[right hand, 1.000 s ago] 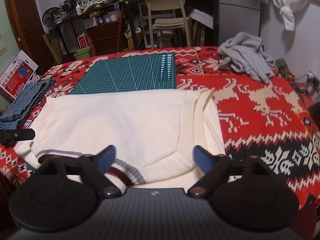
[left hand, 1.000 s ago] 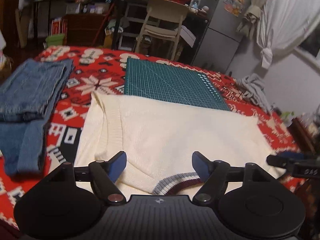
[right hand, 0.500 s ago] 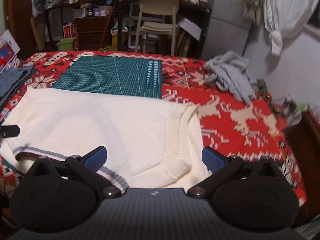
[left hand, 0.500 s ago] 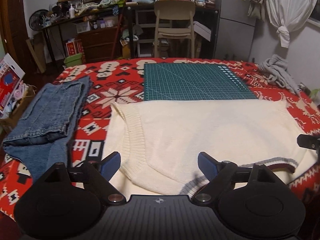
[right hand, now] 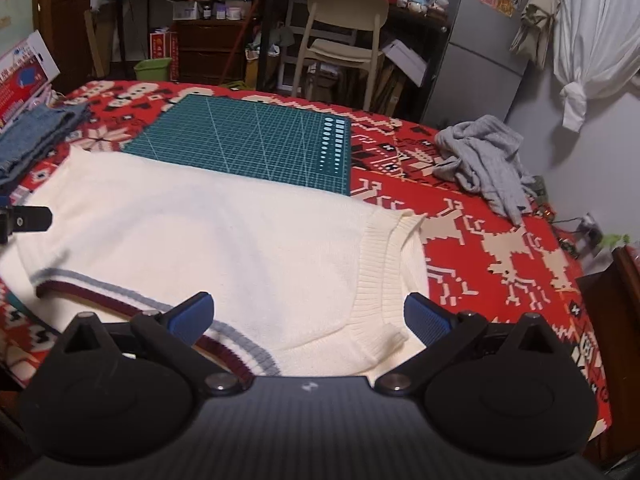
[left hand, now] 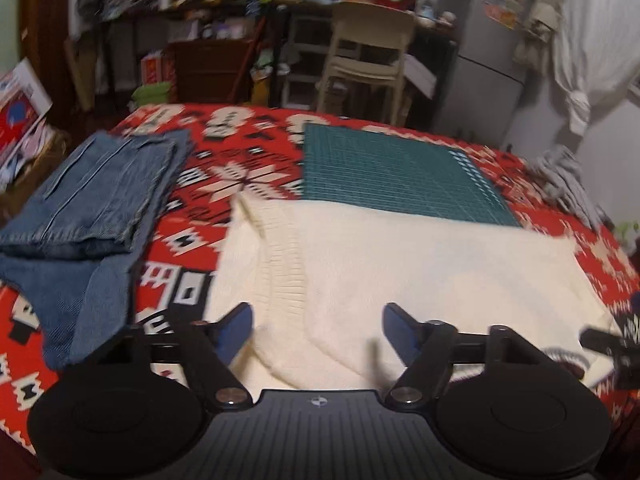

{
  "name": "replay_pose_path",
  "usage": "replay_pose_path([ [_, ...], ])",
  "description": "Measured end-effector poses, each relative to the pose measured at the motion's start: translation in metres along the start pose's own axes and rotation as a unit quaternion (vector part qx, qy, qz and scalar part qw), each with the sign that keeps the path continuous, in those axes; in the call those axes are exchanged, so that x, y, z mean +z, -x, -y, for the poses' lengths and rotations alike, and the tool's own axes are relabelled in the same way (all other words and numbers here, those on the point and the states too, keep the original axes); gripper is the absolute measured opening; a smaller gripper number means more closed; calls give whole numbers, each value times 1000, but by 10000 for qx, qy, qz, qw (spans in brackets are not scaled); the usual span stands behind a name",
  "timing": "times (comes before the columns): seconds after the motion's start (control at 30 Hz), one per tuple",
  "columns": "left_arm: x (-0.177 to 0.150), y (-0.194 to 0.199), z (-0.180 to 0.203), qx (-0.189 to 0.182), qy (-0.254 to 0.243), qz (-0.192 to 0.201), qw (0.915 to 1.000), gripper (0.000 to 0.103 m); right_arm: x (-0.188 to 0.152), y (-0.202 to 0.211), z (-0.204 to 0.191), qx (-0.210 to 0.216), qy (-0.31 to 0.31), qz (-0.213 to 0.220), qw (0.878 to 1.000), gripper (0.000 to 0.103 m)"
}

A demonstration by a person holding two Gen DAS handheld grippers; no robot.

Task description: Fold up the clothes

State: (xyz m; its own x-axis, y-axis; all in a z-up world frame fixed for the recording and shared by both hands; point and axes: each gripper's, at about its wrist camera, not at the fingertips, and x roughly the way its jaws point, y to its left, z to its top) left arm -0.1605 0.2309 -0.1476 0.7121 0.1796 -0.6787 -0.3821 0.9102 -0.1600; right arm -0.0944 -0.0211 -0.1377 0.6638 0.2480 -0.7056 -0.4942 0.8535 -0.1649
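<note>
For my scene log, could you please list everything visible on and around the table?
Sweater vest: 1, cream with grey and maroon neck trim, spread flat at table front.
Jeans: 1, blue, folded, table's left side.
Cutting mat: 1, green, behind the vest, partly under it.
Grey garment: 1, crumpled, table's right rear.
Tablecloth: 1, red patterned.
Chair: 1, beige, behind table.
Fridge: 1, grey, rear right.
Left claw: open, above the vest.
Right claw: open, above the vest.

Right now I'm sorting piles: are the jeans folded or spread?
Folded: the jeans lie doubled in layers on the red cloth, left of the sweater.
</note>
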Motion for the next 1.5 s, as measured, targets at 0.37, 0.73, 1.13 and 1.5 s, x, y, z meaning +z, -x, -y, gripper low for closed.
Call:
replay_pose_path([
  [0.37, 13, -26, -63, 149, 581, -154, 9981, 20, -8, -8, 21, 211, -546, -210, 9981, 80],
  [0.73, 14, -31, -63, -160, 470, -161, 9986, 5, -7, -14, 24, 265, -729, -345, 9964, 70],
  [1.13, 35, 12, -19, -364, -188, 271, 9988, 3, 4, -15, 29, 281, -864, -285, 9955, 71],
  [1.5, 41, 13, 67, -1384, -579, 111, 9886, 3, 0, -8, 46, 322, -1229, -171, 9917, 71],
])
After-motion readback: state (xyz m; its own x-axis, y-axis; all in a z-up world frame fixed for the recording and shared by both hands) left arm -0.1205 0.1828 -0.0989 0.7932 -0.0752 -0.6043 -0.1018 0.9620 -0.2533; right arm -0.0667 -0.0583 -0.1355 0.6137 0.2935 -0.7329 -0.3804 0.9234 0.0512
